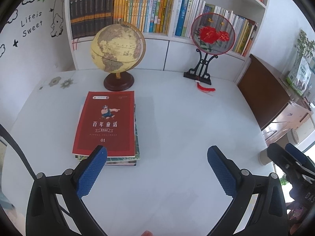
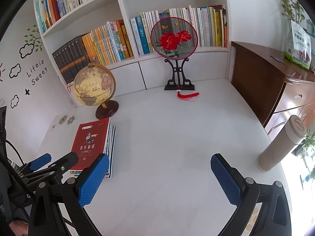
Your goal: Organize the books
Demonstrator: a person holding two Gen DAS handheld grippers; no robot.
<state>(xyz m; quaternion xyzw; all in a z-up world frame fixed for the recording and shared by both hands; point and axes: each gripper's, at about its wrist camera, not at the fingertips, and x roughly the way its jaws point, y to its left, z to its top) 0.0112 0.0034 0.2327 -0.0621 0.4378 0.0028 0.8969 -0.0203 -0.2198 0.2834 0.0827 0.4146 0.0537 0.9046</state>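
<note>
Books sit in one low pile [image 1: 110,131] on the white worktop [image 1: 187,122], squared up just in front of the globe [image 1: 118,49], so I judge the stacking is done or close to it. A red-covered volume [image 1: 105,123] lies flat on top, face up with its title toward me; I can make out several thinner ones under it by their edges, at least three, but the exact number is too fine to count. No loose book lies anywhere else on the worktop.

My left gripper [image 1: 156,155] hangs above the near end of the pile with both blue pads spread wide and nothing between them. One pad overlaps the red cover's corner in the left wrist view, though I cannot tell whether it touches. My right gripper [image 2: 159,163] is spread just as wide and empty, over bare worktop to the right of the pile. I think both are splayed like this to flank the pile and nudge its edges flush, or to lift it whole toward the bookshelf [image 2: 126,5] behind.

By count: one globe, one embroidered fan on a stand [image 2: 174,37] with one red tassel [image 2: 187,95] at its foot, and one beige flask [image 2: 283,141] upright near the right edge, well apart from the books.
</note>
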